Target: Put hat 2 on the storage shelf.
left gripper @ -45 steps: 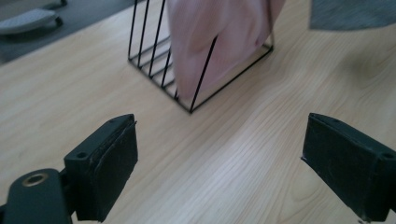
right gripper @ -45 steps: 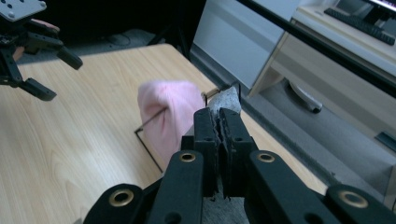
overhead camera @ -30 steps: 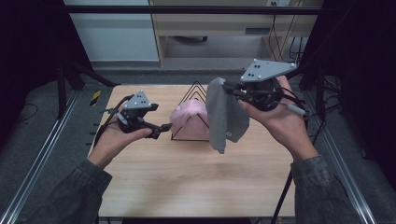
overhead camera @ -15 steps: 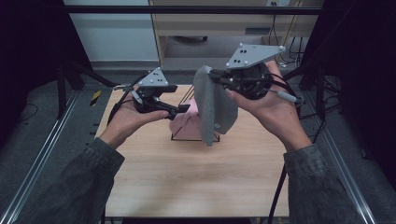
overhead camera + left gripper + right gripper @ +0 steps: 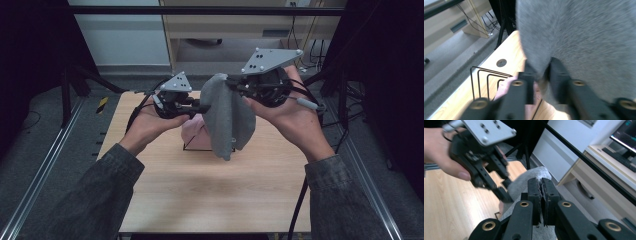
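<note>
A grey cloth (image 5: 227, 120) hangs above the table, and my right gripper (image 5: 235, 86) is shut on its top edge. In the right gripper view the jaws (image 5: 541, 186) are pressed together on the cloth (image 5: 529, 180). My left gripper (image 5: 204, 107) is at the cloth's left edge. Its jaws (image 5: 541, 72) stand a little apart, and the cloth's edge (image 5: 579, 37) hangs down between them. The left gripper (image 5: 504, 192) also appears in the right gripper view, close to the cloth.
A black wire rack (image 5: 192, 147) stands on the wooden table (image 5: 200, 195) under the cloth, with a pink cloth (image 5: 195, 131) in it. The rack's wires (image 5: 481, 75) and the pink cloth (image 5: 505, 86) appear below the left jaws. Shelving stands beyond the far edge.
Both hands have risen. The right gripper has lifted the grey cloth higher and leftward. The left gripper has moved right and up to the cloth's left edge.
</note>
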The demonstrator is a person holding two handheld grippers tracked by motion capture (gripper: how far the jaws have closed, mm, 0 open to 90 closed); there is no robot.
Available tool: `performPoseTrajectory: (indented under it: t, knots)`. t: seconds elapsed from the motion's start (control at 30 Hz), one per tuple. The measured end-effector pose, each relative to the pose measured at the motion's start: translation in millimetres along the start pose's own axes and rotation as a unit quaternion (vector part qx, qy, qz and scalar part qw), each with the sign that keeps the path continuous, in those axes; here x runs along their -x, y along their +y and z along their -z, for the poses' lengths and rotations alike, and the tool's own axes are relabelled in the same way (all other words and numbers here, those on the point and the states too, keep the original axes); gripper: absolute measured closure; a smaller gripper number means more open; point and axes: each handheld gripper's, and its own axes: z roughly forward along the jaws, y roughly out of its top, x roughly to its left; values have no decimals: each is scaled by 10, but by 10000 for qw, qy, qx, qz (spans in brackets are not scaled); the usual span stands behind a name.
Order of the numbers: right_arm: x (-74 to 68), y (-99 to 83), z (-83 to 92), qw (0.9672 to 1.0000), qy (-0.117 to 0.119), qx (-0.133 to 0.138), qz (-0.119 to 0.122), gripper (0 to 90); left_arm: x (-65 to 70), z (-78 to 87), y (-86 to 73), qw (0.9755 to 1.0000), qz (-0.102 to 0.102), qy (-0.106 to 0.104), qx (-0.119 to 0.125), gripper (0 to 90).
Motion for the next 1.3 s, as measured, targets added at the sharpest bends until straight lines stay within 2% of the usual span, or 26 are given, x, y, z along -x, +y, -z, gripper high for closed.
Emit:
performPoseTrajectory:
  t: [0.03,0.17,0.27,0.5,0.63,0.8,0.87,0.97,1.23,1.3]
  knots:
    - [30,-23,-9,10000,-29,-2,-39,867,-6,6,18,10000,47,49,35,851]
    - [157,-90,-24,9996,-209,7,-182,867,-62,100,122,9992,-31,393,-25,866]
    - [257,-115,-38,9990,-336,59,-280,867,-120,180,213,9985,-61,542,-16,866]
    - [522,-96,-192,9973,-586,177,-404,866,-361,243,473,9937,-289,1082,52,868]
    - [649,-67,-311,9959,-746,276,-419,867,-495,227,558,9917,-235,1245,202,868]
    - [759,-116,-468,9950,-853,269,-453,866,-621,119,536,9897,-204,1386,308,868]
    - [790,-142,-509,9946,-876,267,-487,866,-652,73,523,9898,-170,1371,340,868]
    - [837,-182,-572,9942,-908,239,-533,866,-691,3,489,9893,-230,1415,262,867]
    - [858,-309,-820,9948,-892,46,-487,866,-809,-177,279,9887,-170,1482,136,867]
    - [866,-336,-879,9949,-880,38,-497,865,-843,-212,237,9882,-88,1511,211,867]
